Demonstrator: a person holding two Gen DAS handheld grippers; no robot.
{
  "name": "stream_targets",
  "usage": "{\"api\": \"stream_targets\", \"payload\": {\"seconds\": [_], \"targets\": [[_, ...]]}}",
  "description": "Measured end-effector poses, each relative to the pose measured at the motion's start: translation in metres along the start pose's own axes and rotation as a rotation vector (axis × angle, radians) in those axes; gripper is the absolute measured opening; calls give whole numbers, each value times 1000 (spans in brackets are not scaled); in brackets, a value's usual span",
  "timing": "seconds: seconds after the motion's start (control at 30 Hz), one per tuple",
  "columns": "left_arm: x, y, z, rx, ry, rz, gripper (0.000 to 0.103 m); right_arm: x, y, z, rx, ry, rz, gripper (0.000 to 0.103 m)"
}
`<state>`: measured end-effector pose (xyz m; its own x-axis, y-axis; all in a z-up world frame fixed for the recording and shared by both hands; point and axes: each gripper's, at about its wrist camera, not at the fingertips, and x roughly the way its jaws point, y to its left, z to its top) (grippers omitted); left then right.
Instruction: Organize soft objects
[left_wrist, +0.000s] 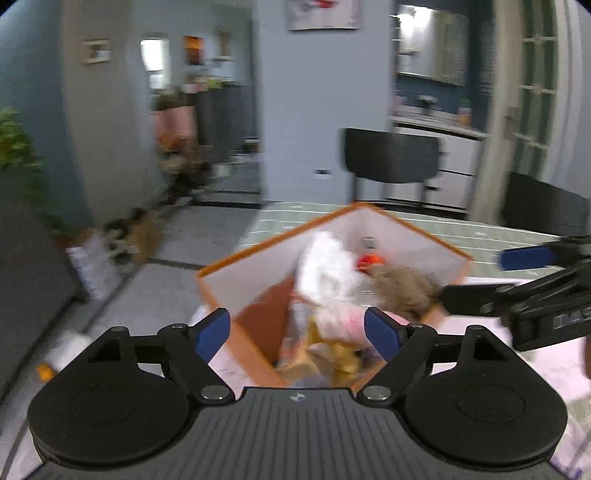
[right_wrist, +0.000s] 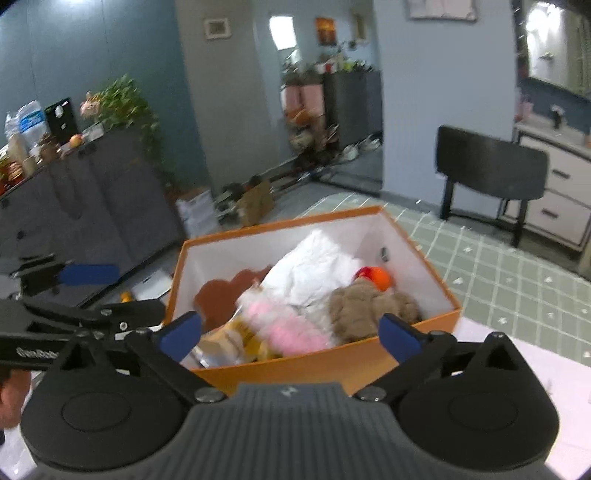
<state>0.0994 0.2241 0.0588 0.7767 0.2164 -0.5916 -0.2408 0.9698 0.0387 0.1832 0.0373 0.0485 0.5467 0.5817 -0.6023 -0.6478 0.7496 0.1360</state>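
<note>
An orange box (right_wrist: 325, 363) with white inner walls stands on the table and also shows in the left wrist view (left_wrist: 218, 299). It holds soft things: a white cloth (right_wrist: 314, 269), a pink fluffy toy (right_wrist: 284, 328), a brown plush (right_wrist: 369, 306), an orange-red ball (right_wrist: 376, 277), a flat brown piece (right_wrist: 221, 295) and yellow items (right_wrist: 236, 343). My left gripper (left_wrist: 297, 334) is open and empty above the box's near corner. My right gripper (right_wrist: 290, 338) is open and empty over the box's near wall. Each gripper shows in the other's view, the right one (left_wrist: 517, 273) and the left one (right_wrist: 88, 291).
The table has a green checked cloth (right_wrist: 498, 273) and a pale pink mat (right_wrist: 569, 391). Two black chairs (left_wrist: 391, 158) stand behind it. A dark sideboard (right_wrist: 92, 206) with a plant stands at the left. Boxes and shoes (right_wrist: 240, 206) lie on the floor.
</note>
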Motion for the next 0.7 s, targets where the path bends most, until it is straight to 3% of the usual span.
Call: {"api": "stream_targets", "payload": {"seconds": [0.07, 0.33, 0.7], "targets": [[1, -2, -4, -37, 20, 48, 99, -4, -1, -1, 25, -17, -23, 100], [9, 1, -7, -159, 77, 99, 99, 7, 0, -6, 0, 13, -195, 100], [30, -23, -16, -119, 116, 185, 99, 10, -2, -14, -37, 25, -161, 100]]}}
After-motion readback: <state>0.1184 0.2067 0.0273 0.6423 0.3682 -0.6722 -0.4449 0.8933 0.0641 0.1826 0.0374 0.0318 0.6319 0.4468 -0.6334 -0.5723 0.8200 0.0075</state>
